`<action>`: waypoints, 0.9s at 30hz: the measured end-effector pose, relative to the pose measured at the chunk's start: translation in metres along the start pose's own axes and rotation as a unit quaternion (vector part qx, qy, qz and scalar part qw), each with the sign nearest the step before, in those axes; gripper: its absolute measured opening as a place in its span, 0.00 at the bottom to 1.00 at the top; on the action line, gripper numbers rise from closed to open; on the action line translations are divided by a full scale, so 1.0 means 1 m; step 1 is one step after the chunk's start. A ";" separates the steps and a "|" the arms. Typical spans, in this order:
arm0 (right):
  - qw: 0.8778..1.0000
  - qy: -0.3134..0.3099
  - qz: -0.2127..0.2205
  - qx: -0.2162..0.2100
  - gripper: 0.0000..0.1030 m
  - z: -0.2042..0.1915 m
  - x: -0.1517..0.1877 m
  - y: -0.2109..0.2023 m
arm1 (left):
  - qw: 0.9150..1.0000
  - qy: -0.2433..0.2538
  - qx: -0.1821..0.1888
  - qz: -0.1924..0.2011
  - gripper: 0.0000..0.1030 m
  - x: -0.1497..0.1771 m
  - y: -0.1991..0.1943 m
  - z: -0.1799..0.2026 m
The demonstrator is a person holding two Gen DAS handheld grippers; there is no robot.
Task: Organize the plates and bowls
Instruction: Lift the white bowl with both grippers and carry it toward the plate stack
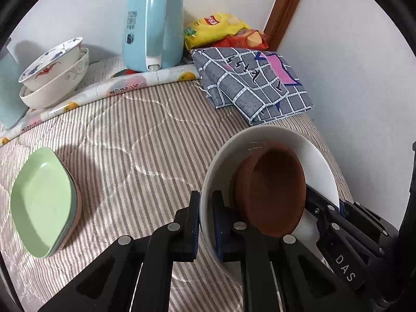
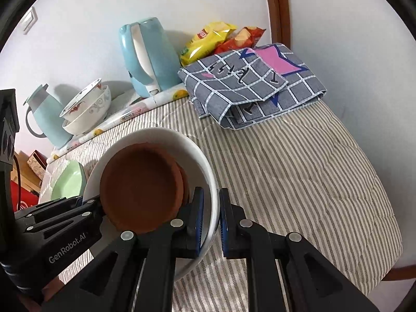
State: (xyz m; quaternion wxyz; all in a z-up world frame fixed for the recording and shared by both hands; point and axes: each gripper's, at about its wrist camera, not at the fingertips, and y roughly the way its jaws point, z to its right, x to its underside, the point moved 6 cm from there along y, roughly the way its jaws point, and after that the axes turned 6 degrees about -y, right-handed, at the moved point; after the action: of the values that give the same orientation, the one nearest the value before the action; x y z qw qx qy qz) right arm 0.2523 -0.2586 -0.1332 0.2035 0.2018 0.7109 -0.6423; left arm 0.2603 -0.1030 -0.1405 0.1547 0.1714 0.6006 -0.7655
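Two grippers pinch your white bowl (image 1: 273, 140) by opposite rims, left gripper (image 1: 206, 223) on its left edge, right gripper (image 2: 210, 223) on its right. Brown dishes (image 1: 273, 192) sit tilted inside it, above the striped surface (image 1: 145, 140). Green plates (image 1: 41, 205) lie left, stacked bowls (image 1: 54, 72) far left.

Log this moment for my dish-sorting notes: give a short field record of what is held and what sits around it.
held item: white ceramic bowl with brown clay dishes inside
left gripper: shut on bowl rim
right gripper: shut on opposite rim
stacked: green oval plates; patterned white bowls
surface: striped quilted cloth
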 end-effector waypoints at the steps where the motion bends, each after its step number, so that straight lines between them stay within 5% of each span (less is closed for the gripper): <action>1: 1.000 0.000 0.001 -0.001 0.11 -0.001 -0.001 -0.001 | 1.000 0.001 -0.001 0.001 0.10 -0.001 -0.002 -0.001; 27: 0.999 -0.023 0.023 -0.015 0.11 -0.047 -0.029 -0.005 | 1.000 -0.012 -0.016 0.021 0.10 -0.024 -0.028 -0.041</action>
State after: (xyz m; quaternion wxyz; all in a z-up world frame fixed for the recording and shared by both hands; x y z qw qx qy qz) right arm 0.2723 -0.2133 -0.1083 0.2378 0.2000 0.7110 -0.6309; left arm 0.2724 -0.0558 -0.1142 0.1806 0.1725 0.6072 -0.7543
